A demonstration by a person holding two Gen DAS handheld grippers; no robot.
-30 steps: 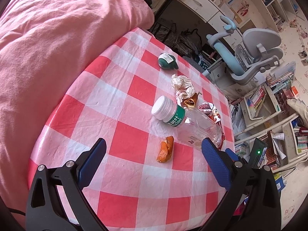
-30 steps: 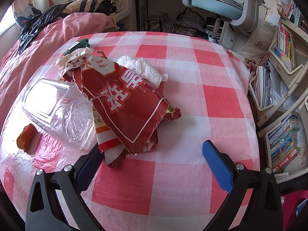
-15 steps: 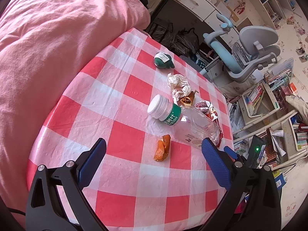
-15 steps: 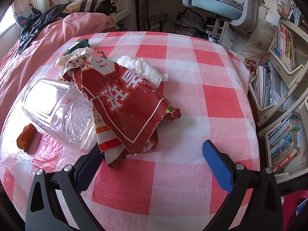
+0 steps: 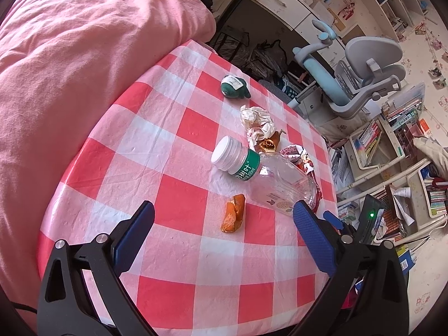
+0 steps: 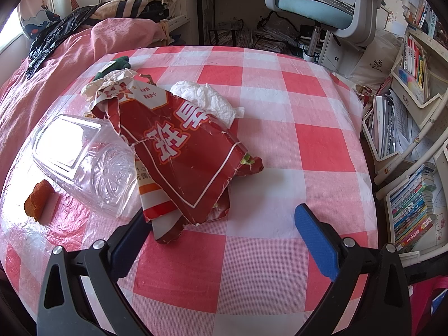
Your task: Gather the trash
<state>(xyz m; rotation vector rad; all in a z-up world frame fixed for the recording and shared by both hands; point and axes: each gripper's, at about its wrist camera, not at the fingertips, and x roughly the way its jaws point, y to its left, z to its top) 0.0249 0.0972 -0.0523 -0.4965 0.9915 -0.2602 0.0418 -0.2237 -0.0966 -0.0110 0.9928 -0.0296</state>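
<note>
Trash lies on a red-and-white checked table (image 5: 179, 210). A clear plastic bottle (image 5: 268, 179) with a white cap lies on its side; it also shows in the right wrist view (image 6: 84, 162). An orange peel (image 5: 233, 217) lies in front of it. A red snack wrapper (image 6: 184, 156) rests against the bottle, with white crumpled paper (image 6: 207, 98) behind it. A crumpled wrapper (image 5: 256, 120) and a green crumpled item (image 5: 233, 87) lie farther back. My left gripper (image 5: 224, 218) is open above the peel. My right gripper (image 6: 221, 215) is open, at the wrapper's near edge.
A pink duvet (image 5: 70, 56) covers the bed left of the table. A grey-blue desk chair (image 5: 361, 78) stands beyond the far edge. Bookshelves (image 6: 414, 168) stand on the right. Black bags (image 5: 260, 56) lie under the desk.
My left gripper has drawn back a little, so the trash sits slightly farther away and higher in view. The right wrist view is unchanged.
</note>
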